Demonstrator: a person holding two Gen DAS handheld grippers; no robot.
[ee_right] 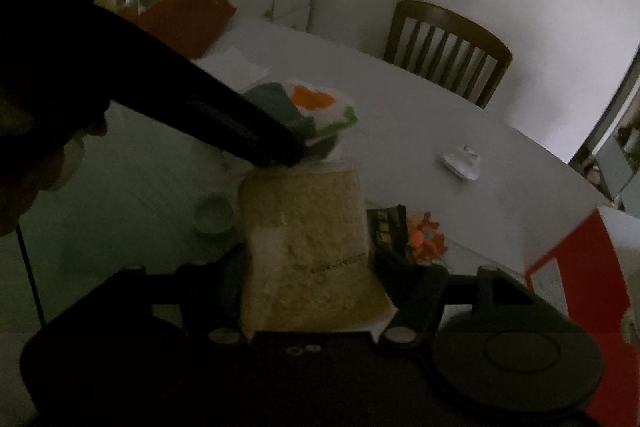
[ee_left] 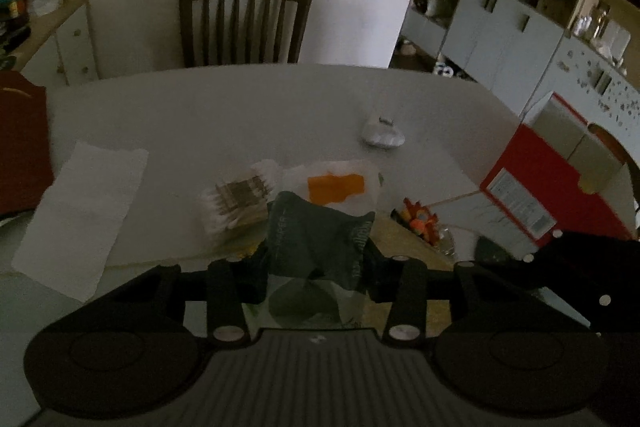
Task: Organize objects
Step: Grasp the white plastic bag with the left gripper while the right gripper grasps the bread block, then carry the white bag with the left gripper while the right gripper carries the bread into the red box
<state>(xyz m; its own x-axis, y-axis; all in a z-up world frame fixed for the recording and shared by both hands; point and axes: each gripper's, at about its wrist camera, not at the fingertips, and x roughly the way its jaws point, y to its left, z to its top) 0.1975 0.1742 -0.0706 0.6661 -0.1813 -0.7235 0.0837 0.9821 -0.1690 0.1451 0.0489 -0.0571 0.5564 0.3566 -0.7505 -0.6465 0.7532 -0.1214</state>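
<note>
My left gripper is shut on a crumpled dark green and clear plastic bag that hides its fingertips. In the right wrist view that bag, with an orange patch, hangs at the tip of the dark left gripper. My right gripper is shut on a flat beige packet with small print, held just in front of the bag. The beige packet also shows low right of the bag in the left wrist view. A pack of cotton swabs lies on the white table.
On the table lie a white paper sheet, a white packet with an orange label, a crumpled white item, an orange toy, a black packet and a small round lid. A red box stands right. A wooden chair is behind.
</note>
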